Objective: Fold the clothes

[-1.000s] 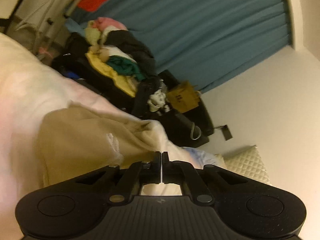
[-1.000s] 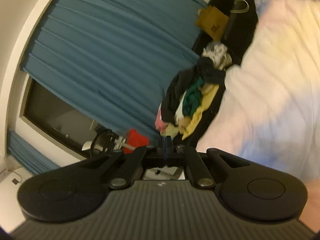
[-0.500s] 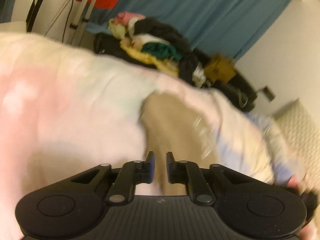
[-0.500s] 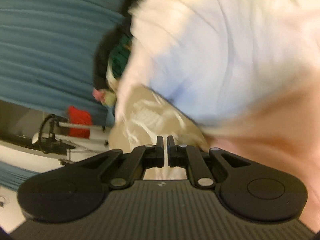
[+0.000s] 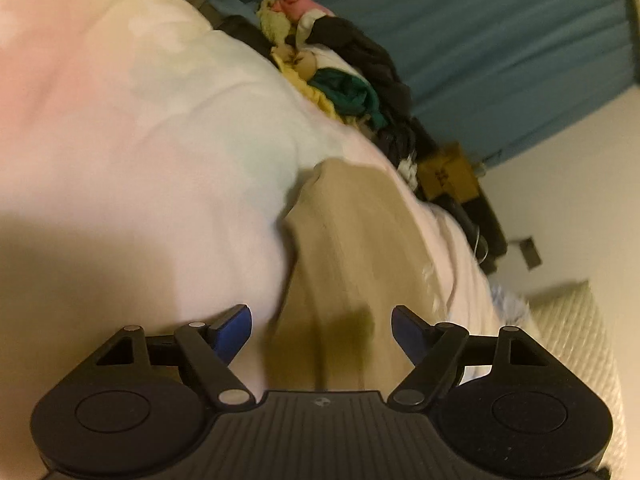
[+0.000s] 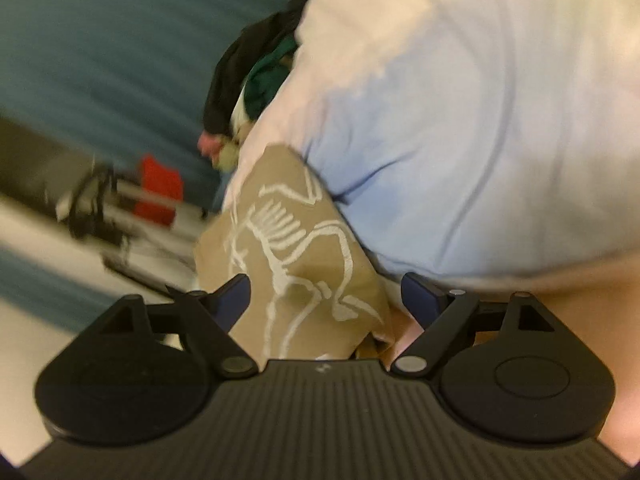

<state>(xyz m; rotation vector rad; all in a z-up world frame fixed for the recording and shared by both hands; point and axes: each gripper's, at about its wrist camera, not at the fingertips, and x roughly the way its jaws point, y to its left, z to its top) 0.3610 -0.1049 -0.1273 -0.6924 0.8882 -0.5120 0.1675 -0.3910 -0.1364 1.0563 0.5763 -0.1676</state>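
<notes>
A tan garment (image 5: pixel 352 248) lies on a pastel bedspread (image 5: pixel 140 132). In the right wrist view the same tan garment (image 6: pixel 296 248) shows a white skeleton print. My left gripper (image 5: pixel 321 326) hangs just over its near end; its jaws are opening and stand wide, and the cloth lies below and between the blue pads without being pressed. My right gripper (image 6: pixel 325 294) also has its jaws opening wide, with the printed cloth lying loose between the blue pads (image 6: pixel 234 292).
A heap of unfolded clothes (image 5: pixel 340 76) is piled beyond the bed's far edge, in front of a teal curtain (image 5: pixel 500 40). A brown paper bag (image 5: pixel 448 176) and a quilted cream pillow (image 5: pixel 576 344) lie to the right. A drying rack with a red item (image 6: pixel 160 188) stands at the left.
Both grippers have come down to the bed and gone from shut to wide open, letting go of the tan garment, which now lies on the bedspread.
</notes>
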